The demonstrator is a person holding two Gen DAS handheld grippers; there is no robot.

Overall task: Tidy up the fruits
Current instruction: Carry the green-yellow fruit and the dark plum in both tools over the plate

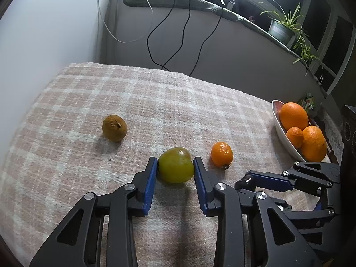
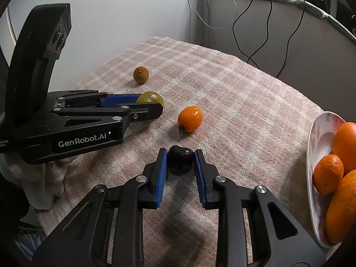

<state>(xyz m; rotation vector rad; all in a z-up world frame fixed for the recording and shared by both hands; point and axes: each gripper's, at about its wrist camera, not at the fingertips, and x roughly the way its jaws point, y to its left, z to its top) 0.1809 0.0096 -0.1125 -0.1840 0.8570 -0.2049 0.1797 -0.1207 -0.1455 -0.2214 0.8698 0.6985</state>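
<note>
My left gripper (image 1: 175,166) is shut on a yellow-green fruit (image 1: 176,168) that rests on the checked cloth; it also shows in the right wrist view (image 2: 151,98). My right gripper (image 2: 180,161) is shut on a small dark fruit (image 2: 180,159) low over the cloth; it shows in the left wrist view (image 1: 244,181) at the right. A small orange fruit (image 1: 221,154) (image 2: 190,118) lies between the two grippers. A brown round fruit (image 1: 114,128) (image 2: 140,74) lies farther off to the left. A white plate (image 1: 287,140) (image 2: 316,178) at the right holds three oranges (image 1: 293,115) (image 2: 328,173).
The pink checked cloth (image 1: 155,102) covers the table, whose far edge drops off toward a grey wall with hanging cables (image 1: 184,26). Potted plants (image 1: 287,26) stand on a ledge at the back right. A black box (image 1: 349,129) stands behind the plate.
</note>
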